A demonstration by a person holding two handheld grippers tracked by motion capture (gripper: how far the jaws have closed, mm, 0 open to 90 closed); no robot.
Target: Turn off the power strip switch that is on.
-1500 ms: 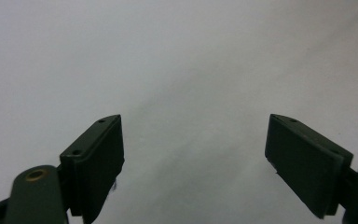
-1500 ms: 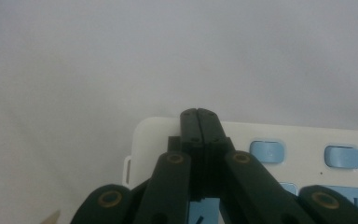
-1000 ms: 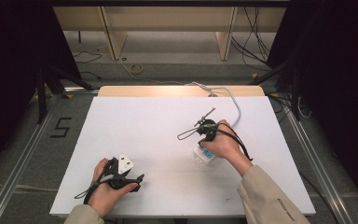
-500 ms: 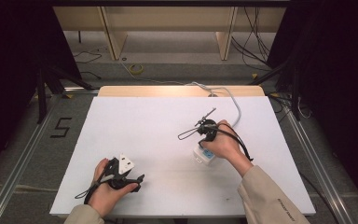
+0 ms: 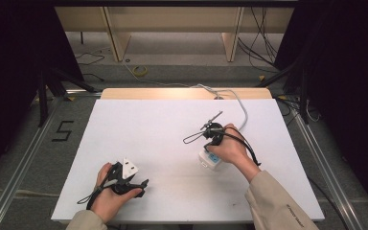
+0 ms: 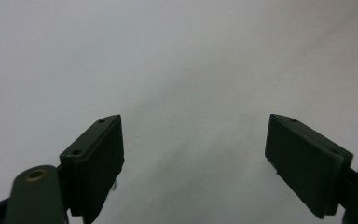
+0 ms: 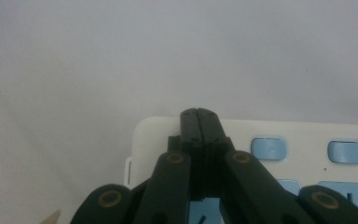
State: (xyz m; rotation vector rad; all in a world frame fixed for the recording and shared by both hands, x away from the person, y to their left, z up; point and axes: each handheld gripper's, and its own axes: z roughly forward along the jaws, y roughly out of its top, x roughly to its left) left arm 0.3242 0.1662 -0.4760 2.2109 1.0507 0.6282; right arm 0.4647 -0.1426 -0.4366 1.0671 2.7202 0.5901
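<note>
On worktop right: right hand-held gripper closed, empty, over power strip end.
Strip runs rightward beneath it; left hand-held gripper wide open, empty, far off.

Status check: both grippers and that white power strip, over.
Left gripper open over bare table. Right gripper shut, tips over the white power strip with blue buttons. Nothing in the way.

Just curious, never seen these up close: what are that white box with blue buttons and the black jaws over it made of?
Power strip: likely smooth moulded plastic, with rounded corners and an even soft sheen. Right gripper: matte black jaws, probably plastic or coated metal, with brass-coloured pivot rivets.
</note>
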